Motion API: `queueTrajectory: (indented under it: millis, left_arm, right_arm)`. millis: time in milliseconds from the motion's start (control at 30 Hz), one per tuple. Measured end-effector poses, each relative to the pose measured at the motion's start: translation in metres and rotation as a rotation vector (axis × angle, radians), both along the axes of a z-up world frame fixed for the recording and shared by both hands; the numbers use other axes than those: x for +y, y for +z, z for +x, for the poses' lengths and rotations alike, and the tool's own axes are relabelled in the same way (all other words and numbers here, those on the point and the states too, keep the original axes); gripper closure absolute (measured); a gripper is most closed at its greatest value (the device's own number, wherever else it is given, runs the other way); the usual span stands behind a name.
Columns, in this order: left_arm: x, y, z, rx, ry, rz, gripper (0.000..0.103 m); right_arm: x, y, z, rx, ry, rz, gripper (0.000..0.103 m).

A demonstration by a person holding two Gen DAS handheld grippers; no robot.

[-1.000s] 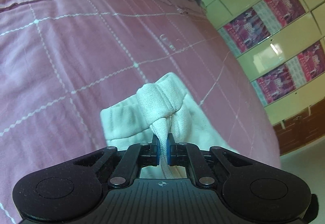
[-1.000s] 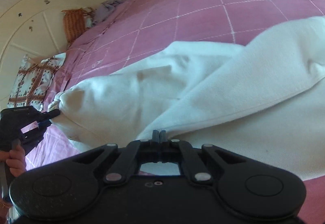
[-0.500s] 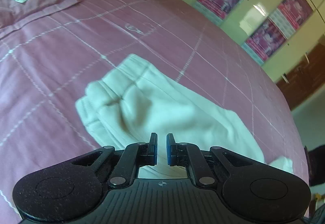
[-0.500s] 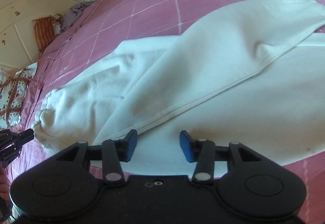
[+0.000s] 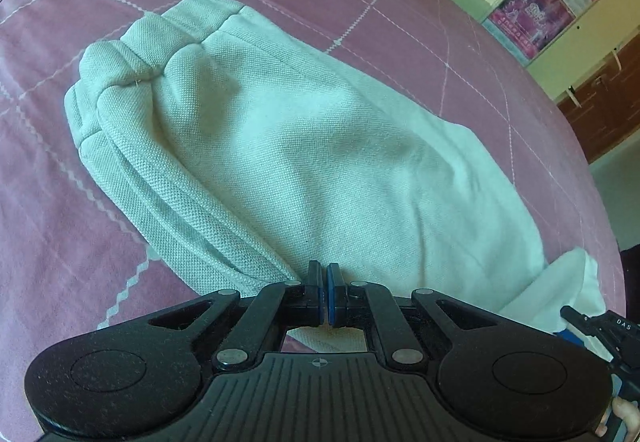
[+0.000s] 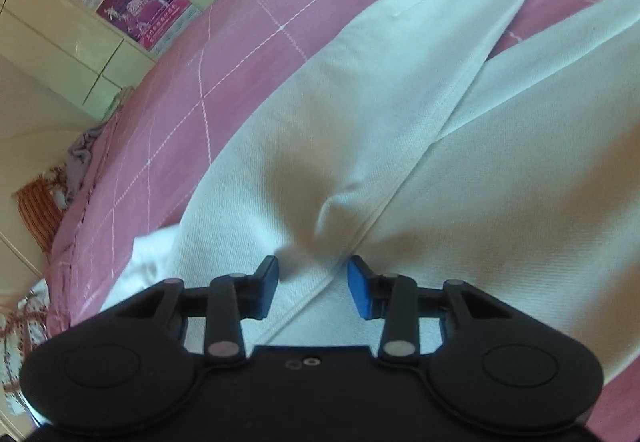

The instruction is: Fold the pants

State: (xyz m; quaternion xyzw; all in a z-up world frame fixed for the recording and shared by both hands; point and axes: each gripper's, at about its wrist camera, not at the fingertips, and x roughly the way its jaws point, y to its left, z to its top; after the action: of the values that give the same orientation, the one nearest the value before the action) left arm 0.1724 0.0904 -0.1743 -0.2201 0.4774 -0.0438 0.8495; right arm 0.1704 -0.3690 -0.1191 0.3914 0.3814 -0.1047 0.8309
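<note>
White pants (image 5: pixel 304 145) lie spread on a pink bedspread (image 5: pixel 60 242); the fabric looks soft, light and floppy, so it is likely best pinched at a thick edge such as the bunched waistband (image 5: pixel 132 53) or a leg seam (image 6: pixel 404 185). The left gripper (image 5: pixel 324 292), which a second ago clamped a twist of the cloth, is now together with nothing between its pads. The right gripper (image 6: pixel 314 286), shut a second ago, stands apart over the seam, its jaws just having been closing, not yet pressing.
</note>
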Motion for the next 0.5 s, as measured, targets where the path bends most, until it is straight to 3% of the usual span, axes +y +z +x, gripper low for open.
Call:
queueTrajectory:
  millis: [67,100,367,433,500]
  left_arm:
    - [-0.001,-0.001,0.001,0.000,0.003,0.003,0.098]
    - [0.000,-0.001,0.000,0.001,0.004,0.002,0.098]
    - [-0.009,0.006,0.001,-0.020,-0.051,0.068,0.098]
    - [-0.009,0.007,0.001,-0.023,-0.050,0.069,0.098]
    - [-0.011,0.007,0.001,-0.028,-0.058,0.081,0.098]
  right_arm:
    - [-0.001,-0.005,0.000,-0.033,-0.036,0.035,0.089]
    - [-0.001,-0.004,-0.002,-0.047,-0.048,0.039,0.092]
    - [0.008,0.053,-0.064,-0.204,-0.022,-0.142,0.095]
    - [0.012,0.058,-0.083,-0.194,0.015,-0.182,0.095]
    - [0.013,0.043,-0.089,-0.104,0.038,-0.224,0.095]
